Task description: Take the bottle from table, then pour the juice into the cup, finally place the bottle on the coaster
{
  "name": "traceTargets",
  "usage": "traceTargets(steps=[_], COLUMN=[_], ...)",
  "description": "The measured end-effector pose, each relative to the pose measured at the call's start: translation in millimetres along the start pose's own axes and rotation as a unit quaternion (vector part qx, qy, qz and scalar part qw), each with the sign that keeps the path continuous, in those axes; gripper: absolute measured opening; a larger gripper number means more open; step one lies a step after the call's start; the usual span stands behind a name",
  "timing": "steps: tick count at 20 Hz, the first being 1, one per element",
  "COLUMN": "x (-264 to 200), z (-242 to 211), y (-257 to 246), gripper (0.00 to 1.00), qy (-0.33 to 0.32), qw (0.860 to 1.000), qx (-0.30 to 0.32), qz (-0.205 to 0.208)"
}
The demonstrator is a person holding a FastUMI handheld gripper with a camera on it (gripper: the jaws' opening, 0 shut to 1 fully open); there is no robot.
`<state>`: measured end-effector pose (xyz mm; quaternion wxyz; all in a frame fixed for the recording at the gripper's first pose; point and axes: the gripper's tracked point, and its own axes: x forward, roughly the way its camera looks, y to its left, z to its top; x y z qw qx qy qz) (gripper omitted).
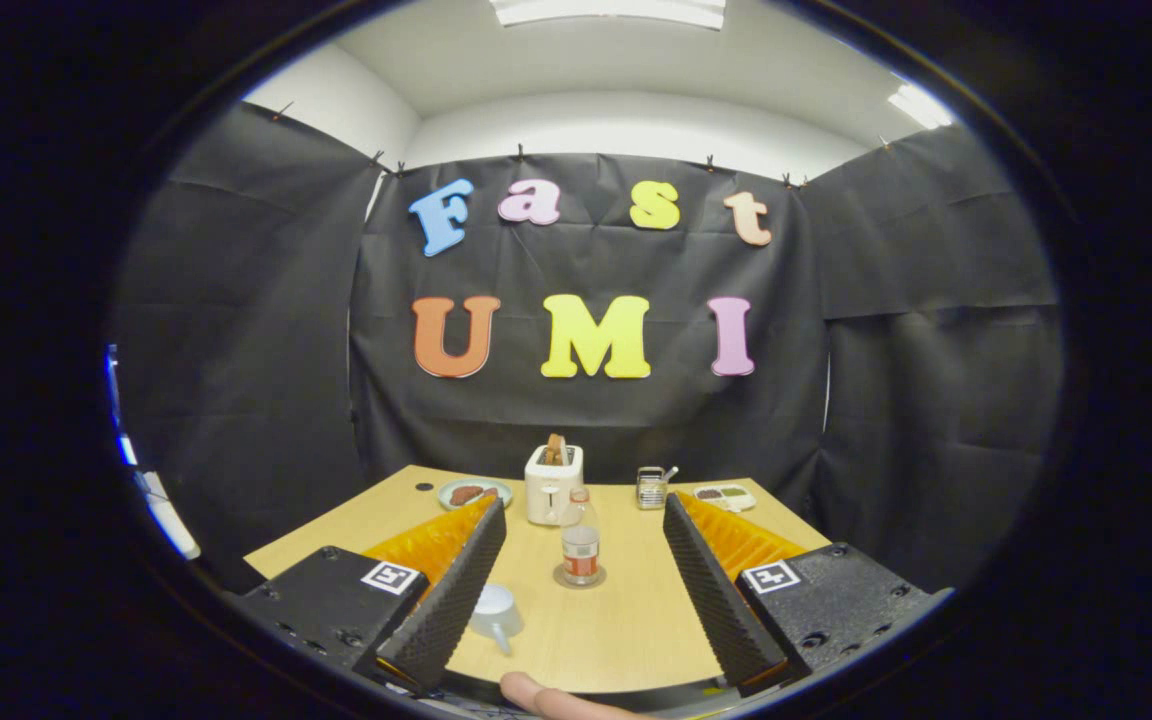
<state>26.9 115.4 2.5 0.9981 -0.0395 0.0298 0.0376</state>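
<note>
Gripper (584,560) wide open, empty; bottle (581,540) upright on coaster (579,577), centre frame, straight ahead beyond fingertips; cup (495,610) lower left.

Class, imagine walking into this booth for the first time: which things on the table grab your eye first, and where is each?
The clear plastic bottle with a red label stands on a round coaster, just ahead of the open gripper and between its fingers. Behind it sits a white toaster; a pale cup lies beside the left finger.

No readable text; bottle (580,535) label illegible
</note>
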Motion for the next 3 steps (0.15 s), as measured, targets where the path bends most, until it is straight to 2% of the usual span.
traceTargets(steps=[3], x=[-4.0], z=[2.7], y=[5.7], gripper=[1.00], qy=[-0.003], qw=[1.000], qx=[-0.003], qz=[0.006])
